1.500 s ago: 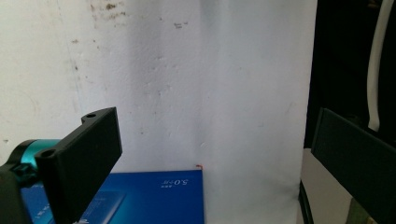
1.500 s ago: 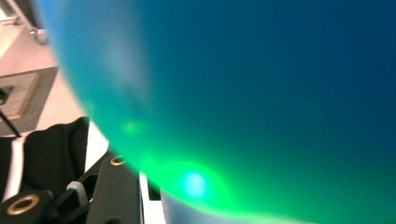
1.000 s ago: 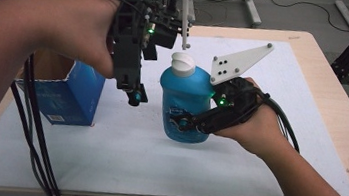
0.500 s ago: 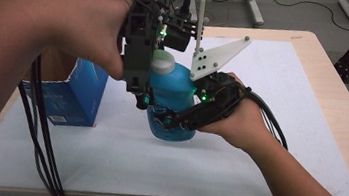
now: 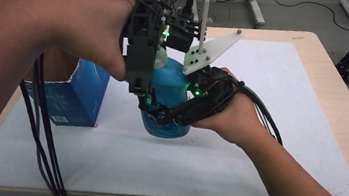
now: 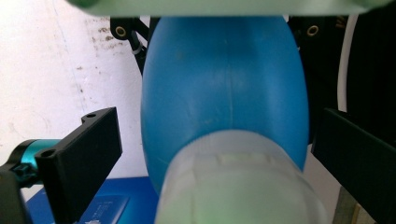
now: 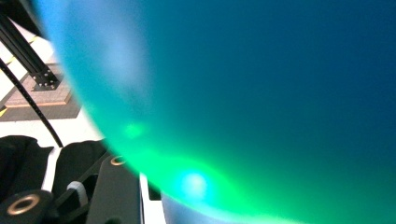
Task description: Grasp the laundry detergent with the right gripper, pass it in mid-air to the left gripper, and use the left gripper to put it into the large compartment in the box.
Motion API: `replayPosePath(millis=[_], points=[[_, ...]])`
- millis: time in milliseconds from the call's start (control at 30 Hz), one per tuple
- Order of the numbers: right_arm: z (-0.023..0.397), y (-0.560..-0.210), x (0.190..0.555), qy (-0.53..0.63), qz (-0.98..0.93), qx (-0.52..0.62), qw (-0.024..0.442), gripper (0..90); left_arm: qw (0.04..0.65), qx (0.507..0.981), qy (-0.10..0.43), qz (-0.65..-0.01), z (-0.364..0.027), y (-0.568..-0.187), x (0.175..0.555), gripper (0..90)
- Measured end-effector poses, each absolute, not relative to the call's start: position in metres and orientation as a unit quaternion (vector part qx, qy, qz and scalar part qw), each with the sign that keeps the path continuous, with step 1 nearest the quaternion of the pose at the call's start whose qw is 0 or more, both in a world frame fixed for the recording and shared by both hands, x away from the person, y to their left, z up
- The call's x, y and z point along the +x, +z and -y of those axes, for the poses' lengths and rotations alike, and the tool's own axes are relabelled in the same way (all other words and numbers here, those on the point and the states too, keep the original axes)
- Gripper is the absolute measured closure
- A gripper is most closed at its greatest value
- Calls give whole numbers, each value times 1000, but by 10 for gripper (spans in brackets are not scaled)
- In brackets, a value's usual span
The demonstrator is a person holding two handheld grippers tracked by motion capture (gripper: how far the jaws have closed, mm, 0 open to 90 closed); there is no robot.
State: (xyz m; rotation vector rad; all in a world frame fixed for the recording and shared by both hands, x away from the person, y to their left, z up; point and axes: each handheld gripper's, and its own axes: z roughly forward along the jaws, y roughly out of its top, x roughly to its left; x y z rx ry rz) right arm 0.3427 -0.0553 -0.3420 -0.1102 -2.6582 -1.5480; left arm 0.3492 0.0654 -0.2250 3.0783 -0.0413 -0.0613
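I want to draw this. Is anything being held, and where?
The right gripper clamps the blue bottle around its lower body. The left gripper straddles its white cap, jaws open.

Blue bottle (image 7: 261, 93) pressed close, green-lit below; perhaps the gripper's dark parts (image 7: 112, 191) lower left.

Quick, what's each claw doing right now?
Left gripper: open, jaws either side of the blue bottle's white cap.
Right gripper: shut on the blue bottle.

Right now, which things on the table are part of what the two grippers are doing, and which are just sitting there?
In the job:
blue bottle
white cap
right gripper, shut on the bottle
left gripper, jaws open either side of the cap

Lying about:
blue box
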Motion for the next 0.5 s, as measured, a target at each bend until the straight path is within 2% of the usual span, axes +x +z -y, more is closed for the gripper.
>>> replayPosePath(millis=[333, 400, 500], points=[[56, -340, 343, -503, 863, -38, 32, 467, 29, 999, -14, 12, -64, -224, 349, 39], [56, -340, 343, -505, 862, -37, 33, 467, 30, 999, -15, 11, -64, -224, 349, 84], [56, -340, 343, -505, 862, -36, 33, 467, 34, 999, -14, 11, -62, -224, 348, 84]])
